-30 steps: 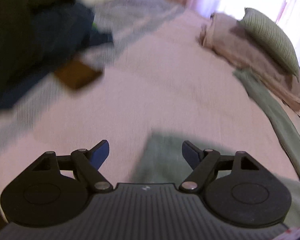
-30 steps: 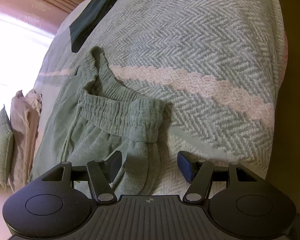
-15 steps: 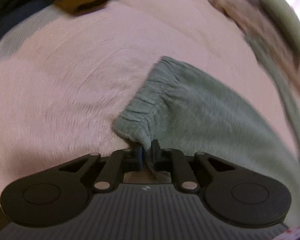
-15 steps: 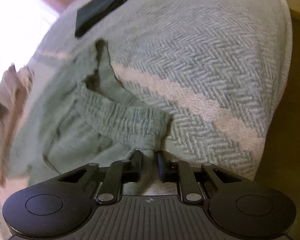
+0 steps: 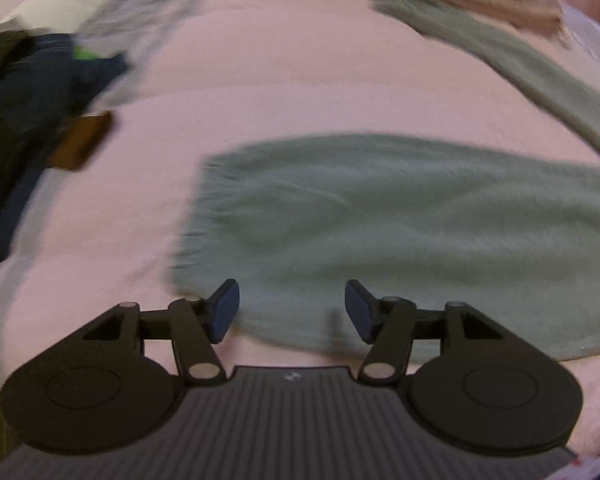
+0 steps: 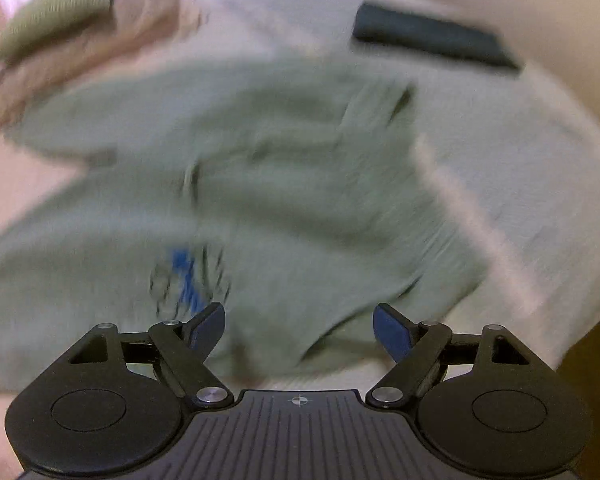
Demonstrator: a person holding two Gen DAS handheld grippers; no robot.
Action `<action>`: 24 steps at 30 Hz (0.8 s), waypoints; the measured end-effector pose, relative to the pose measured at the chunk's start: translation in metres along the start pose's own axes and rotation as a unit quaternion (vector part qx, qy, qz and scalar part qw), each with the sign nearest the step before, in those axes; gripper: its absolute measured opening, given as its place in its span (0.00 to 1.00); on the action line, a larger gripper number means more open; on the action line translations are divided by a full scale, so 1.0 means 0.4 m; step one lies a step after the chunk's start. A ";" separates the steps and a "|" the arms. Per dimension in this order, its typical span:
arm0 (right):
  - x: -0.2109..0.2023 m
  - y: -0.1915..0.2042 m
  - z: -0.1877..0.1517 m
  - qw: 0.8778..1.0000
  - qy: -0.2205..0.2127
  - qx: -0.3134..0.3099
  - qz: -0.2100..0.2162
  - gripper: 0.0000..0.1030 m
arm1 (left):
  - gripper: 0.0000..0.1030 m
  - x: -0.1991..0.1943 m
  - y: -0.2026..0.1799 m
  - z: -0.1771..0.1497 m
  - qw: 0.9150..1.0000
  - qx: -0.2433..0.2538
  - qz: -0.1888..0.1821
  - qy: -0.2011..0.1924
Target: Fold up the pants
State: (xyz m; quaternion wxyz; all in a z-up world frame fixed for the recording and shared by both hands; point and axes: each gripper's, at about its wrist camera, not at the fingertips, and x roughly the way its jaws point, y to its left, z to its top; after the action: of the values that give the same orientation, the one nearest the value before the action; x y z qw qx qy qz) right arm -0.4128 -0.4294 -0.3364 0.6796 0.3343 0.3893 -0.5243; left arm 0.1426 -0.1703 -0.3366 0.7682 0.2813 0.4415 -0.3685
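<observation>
Both views are blurred, so the folds are hard to read. One pair of green pants (image 5: pixel 400 232) lies spread on the bed (image 5: pixel 292 80), cut off at the right. The left gripper (image 5: pixel 292 312) and right gripper (image 6: pixel 299 330) both stand apart, holding nothing.

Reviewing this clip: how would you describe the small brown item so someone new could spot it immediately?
Start from the pink bedspread that fills the left wrist view, then go to its left edge, where dark clothes are piled. The brown item lies just right of that pile, apart from the green pants. It is the only brown, flat, roughly rectangular thing there; blur hides what it is.
</observation>
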 end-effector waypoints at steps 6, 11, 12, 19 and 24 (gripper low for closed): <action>-0.049 -0.062 -0.097 0.995 0.041 0.078 -0.043 0.76 | 0.53 0.058 -0.020 -0.038 0.998 -0.007 0.019 0.053; -0.274 0.018 -0.138 0.997 -0.021 0.068 -0.026 0.76 | 0.61 -0.123 -0.011 -0.041 1.000 0.014 0.006 0.023; -0.306 0.047 -0.134 0.997 -0.029 0.069 -0.023 0.76 | 0.72 -0.168 -0.010 -0.039 1.000 0.018 0.000 0.013; -0.528 0.271 -0.148 0.997 -0.040 0.038 0.061 0.76 | 0.88 -0.463 -0.004 -0.037 0.996 0.059 -0.056 -0.045; -0.654 0.385 -0.183 0.997 -0.037 -0.002 0.068 0.76 | 0.90 -0.605 -0.011 -0.050 0.990 0.095 -0.074 -0.067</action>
State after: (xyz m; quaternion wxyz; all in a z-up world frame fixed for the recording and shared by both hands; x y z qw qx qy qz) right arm -0.3146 -0.2129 -0.1339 0.7280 0.3390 0.3418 -0.4881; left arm 0.0475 -0.0807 -0.1318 0.7367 0.2939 0.3714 -0.4827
